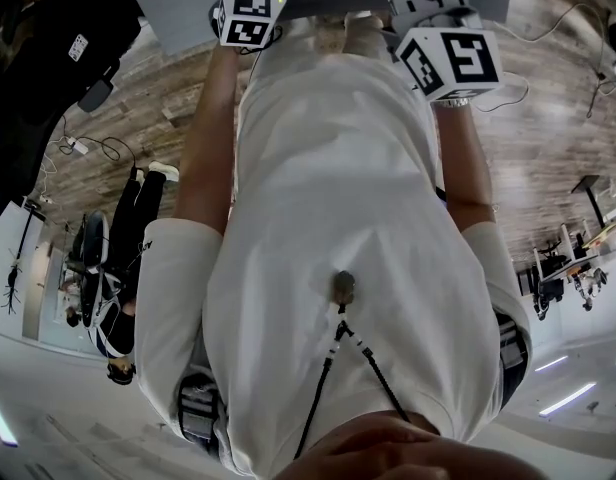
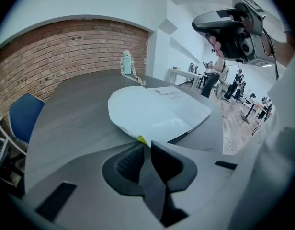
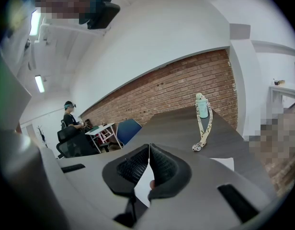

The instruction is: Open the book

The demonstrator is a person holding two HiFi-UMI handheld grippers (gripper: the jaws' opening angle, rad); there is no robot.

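A white-covered book (image 2: 157, 110) lies on the grey table (image 2: 75, 123). Its cover bulges upward. My left gripper (image 2: 148, 145) sits at the book's near corner, jaws pinched together on the tip of the cover beside a yellow tab (image 2: 142, 139). My right gripper (image 3: 149, 158) hangs in the air above the table's edge with its jaws closed tip to tip and nothing held; white paper (image 3: 143, 186) shows below them. The right gripper's body (image 2: 233, 30) shows in a hand, high at the right of the left gripper view. In the head view only the marker cubes (image 1: 250, 18) (image 1: 450, 63) appear.
A small pale bottle (image 2: 126, 63) (image 3: 202, 107) with a lanyard stands at the table's far end by the brick wall (image 2: 66, 47). A blue chair (image 2: 23, 116) is at the table's left. A seated person (image 3: 71, 121) and desks are further off.
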